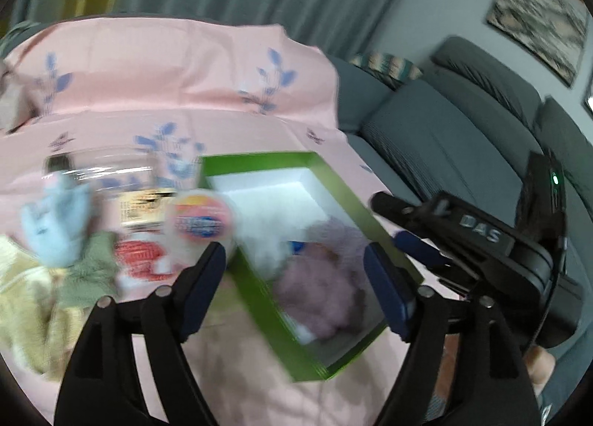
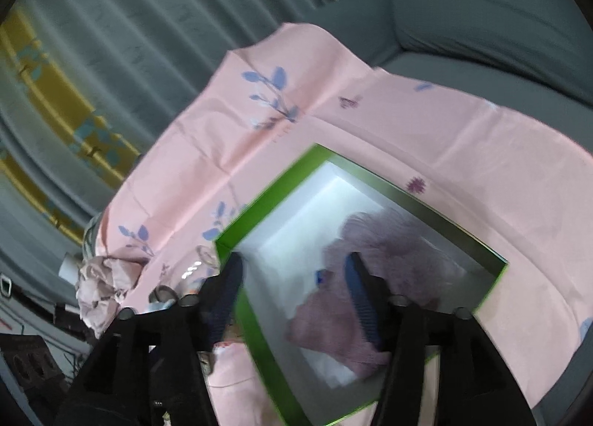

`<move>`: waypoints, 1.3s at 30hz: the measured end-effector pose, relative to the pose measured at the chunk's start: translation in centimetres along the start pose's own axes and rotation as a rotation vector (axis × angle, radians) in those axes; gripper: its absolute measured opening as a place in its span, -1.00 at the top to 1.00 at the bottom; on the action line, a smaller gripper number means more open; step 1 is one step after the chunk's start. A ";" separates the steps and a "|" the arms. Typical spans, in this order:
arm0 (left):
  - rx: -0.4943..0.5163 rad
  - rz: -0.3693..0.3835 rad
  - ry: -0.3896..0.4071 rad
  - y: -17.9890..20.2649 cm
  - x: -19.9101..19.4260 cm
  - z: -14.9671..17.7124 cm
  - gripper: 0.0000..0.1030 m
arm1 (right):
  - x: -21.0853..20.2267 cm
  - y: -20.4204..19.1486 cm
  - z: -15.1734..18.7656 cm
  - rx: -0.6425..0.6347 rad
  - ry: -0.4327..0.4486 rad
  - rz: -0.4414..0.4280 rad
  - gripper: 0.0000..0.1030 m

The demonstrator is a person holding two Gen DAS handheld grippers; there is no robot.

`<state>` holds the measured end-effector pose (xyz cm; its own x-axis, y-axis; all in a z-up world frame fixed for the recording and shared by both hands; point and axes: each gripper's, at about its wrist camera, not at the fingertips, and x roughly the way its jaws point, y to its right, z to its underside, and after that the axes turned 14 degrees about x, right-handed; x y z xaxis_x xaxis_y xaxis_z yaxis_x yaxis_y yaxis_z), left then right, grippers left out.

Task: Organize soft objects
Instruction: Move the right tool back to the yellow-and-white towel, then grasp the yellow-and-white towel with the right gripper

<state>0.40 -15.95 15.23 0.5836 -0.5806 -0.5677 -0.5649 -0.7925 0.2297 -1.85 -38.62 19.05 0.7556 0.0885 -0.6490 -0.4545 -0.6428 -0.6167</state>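
Both grippers, left (image 1: 294, 279) and right (image 2: 292, 287), fingers apart, empty, above green box (image 1: 259, 300). Risk: fingers snagging purple cloth (image 1: 326, 278), dragging it out.

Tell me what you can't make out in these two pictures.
- Round lid, left wrist view: its print is blurred.
- White thing in the green box, right wrist view: mostly under the purple fluffy cloth.
- Clear tub, left wrist view: blur hides its contents.
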 end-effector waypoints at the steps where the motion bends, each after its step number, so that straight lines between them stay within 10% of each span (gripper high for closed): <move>1: -0.023 -0.017 0.003 -0.8 -0.6 0.1 -0.55 | 0.0 -0.5 0.2 -0.019 0.005 -0.011 -0.46; 17: -0.224 -0.409 -0.090 -15.3 -10.7 6.9 -0.70 | 2.8 -9.4 9.8 -0.306 -0.206 -0.173 -0.60; 30: -0.430 -0.333 -0.270 -23.4 -8.2 12.5 -0.69 | 10.9 -12.7 19.2 -0.234 -0.673 -0.172 -0.60; 39: -0.446 -0.276 -0.345 -24.5 -6.2 13.7 -0.62 | 15.3 -14.4 24.2 -0.314 -0.772 -0.059 -0.60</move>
<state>2.61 9.58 2.26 0.4093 -0.3089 -0.8585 -0.0794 -0.9495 0.3037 4.84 -9.56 7.19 0.1866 0.5514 -0.8131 -0.1858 -0.7929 -0.5803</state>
